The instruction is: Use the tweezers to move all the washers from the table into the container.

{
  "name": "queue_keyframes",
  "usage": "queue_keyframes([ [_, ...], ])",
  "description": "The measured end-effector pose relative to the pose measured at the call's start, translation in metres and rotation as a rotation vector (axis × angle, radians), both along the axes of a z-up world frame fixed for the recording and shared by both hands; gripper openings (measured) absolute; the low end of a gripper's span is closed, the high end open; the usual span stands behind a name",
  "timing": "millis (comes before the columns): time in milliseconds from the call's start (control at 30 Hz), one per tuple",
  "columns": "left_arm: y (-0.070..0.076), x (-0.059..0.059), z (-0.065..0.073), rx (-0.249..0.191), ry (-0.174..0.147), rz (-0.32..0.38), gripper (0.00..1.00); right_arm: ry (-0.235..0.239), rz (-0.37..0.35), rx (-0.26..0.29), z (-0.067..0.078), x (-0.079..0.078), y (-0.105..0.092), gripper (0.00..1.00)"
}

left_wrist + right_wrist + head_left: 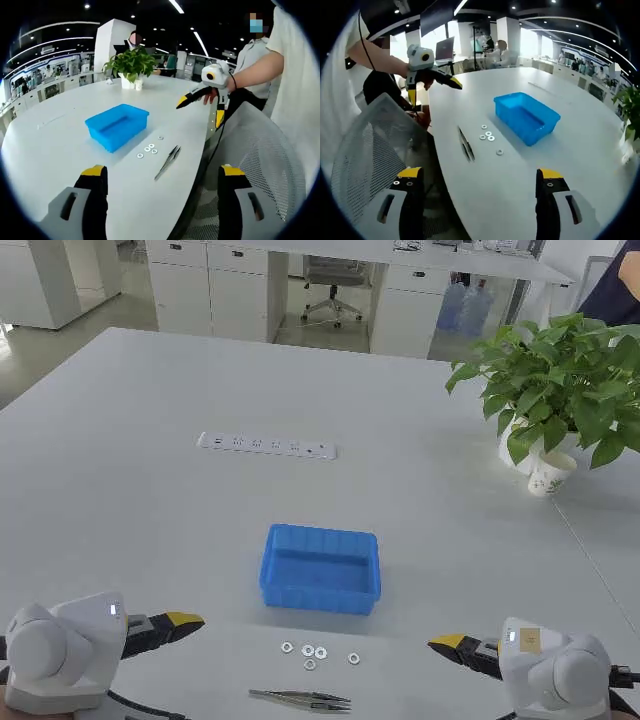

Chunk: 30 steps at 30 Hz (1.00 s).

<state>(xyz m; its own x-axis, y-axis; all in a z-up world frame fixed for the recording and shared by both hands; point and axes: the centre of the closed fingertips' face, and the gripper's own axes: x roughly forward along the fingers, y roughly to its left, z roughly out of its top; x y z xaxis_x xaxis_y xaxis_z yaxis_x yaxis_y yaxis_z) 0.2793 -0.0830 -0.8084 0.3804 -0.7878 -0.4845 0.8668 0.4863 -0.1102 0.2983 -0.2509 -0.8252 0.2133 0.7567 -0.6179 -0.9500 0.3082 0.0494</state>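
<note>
Your left gripper and right gripper both hover with jaws wide apart, holding nothing. Tweezers lie untouched at the table's near edge. Five washers sit just beyond them, outside the blue container. Nothing has been moved yet.
</note>
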Motion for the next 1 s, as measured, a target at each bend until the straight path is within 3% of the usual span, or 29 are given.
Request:
queue_keyframes([
  [67,-0.002,0.000,-0.002,0.010,0.009,-0.006,0.65,-0.003,0.016,-0.003,-0.002,-0.001,0.004,0.78],
  [333,-0.010,0.009,-0.013,0.014,0.013,-0.004,0.67,-0.009,0.076,-0.009,-0.009,-0.005,0.025,0.64],
  [600,-0.009,0.012,-0.013,0.009,0.023,-0.003,0.67,-0.015,0.058,-0.003,-0.005,0.003,0.021,0.64],
  [1000,0.003,0.014,0.000,-0.001,-0.014,0.000,0.76,-0.032,0.046,0.002,0.004,0.007,0.008,0.70],
])
